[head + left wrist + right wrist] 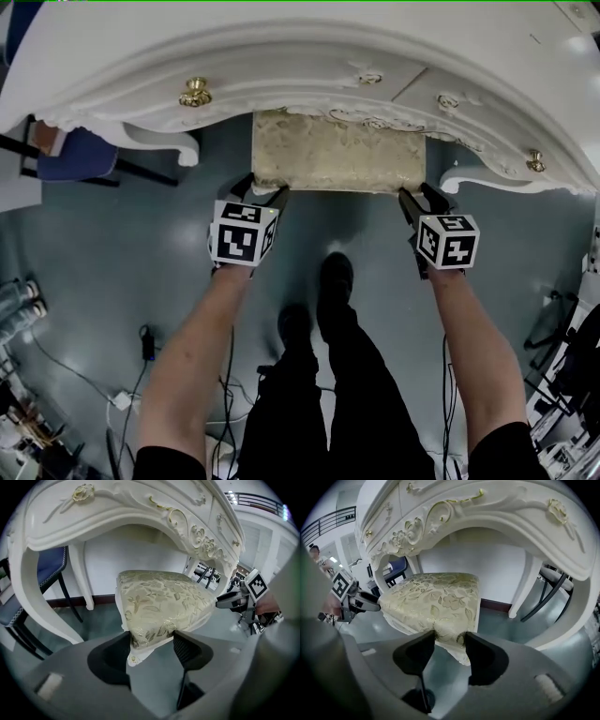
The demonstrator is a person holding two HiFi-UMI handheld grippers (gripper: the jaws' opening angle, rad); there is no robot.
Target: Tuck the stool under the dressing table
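Stool partly under the dressing table, held at both near corners

Left gripper pinches the near left corner of the cushion and right gripper pinches the near right corner, probably so that the seat slides in straight; the far part of the seat is beneath the table's front edge, the near part out over the floor; the head view shows this overlap from above; only the gripper views show the free space between the table's legs.

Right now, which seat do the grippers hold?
The cream brocade stool, gripped at both near corners, partly under the dressing table; the blue chair at left is untouched.
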